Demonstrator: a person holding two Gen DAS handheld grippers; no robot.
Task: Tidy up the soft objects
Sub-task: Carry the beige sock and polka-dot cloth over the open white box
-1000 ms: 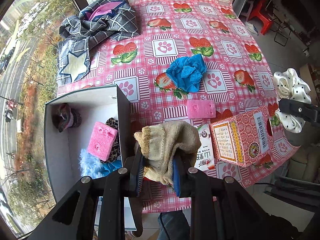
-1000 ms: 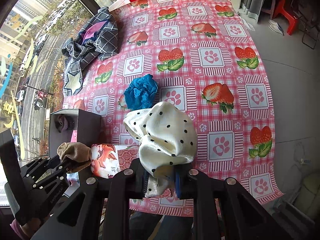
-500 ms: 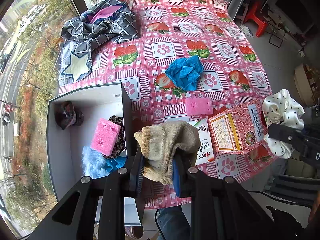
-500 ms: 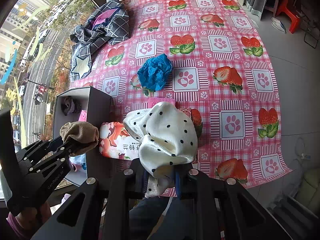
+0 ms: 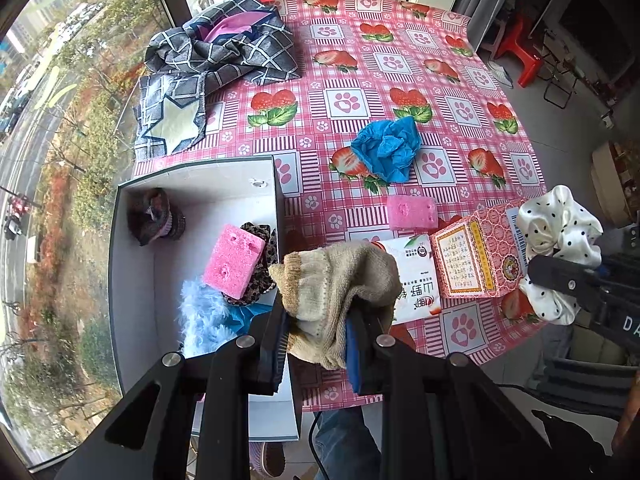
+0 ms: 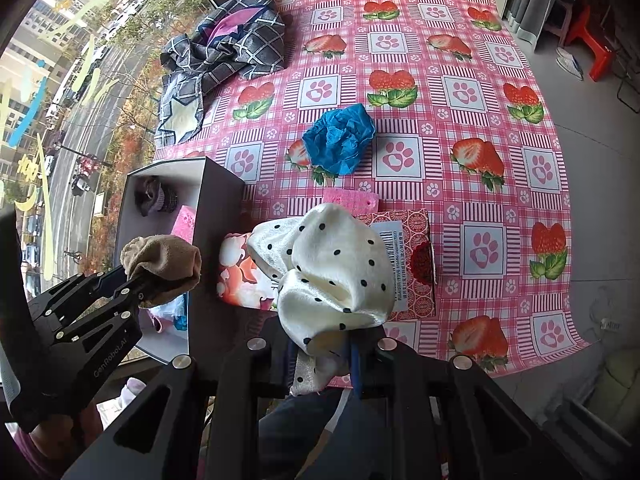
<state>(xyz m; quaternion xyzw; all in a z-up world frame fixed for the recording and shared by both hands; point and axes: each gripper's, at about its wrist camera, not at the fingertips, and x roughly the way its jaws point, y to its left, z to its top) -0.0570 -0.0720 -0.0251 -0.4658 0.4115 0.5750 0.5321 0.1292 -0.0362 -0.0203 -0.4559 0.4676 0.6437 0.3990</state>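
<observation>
My left gripper [image 5: 316, 330] is shut on a beige knitted sock [image 5: 336, 280], held above the right wall of the open grey box [image 5: 200, 168]. In the box lie a pink sponge [image 5: 234, 260], a leopard-print scrunchie [image 5: 262, 276], a pale blue fluffy piece [image 5: 200, 316] and a dark sock [image 5: 154, 214]. My right gripper [image 6: 322, 350] is shut on a white polka-dot scrunchie [image 6: 332, 268], over the pink carton [image 6: 414, 268] near the table's front edge. On the tablecloth lie a crumpled blue cloth [image 6: 338, 140] and a second pink sponge [image 5: 412, 212].
A tissue pack [image 5: 416, 280] lies between the box and the pink carton. A checked grey cloth with a star [image 5: 216, 52] is heaped at the far left by the window. Red stools [image 5: 528, 52] stand on the floor beyond the strawberry tablecloth [image 6: 472, 92].
Both grippers have drifted left toward the box side and slightly back from the table, each still gripping its item. Objects on the table have not moved.
</observation>
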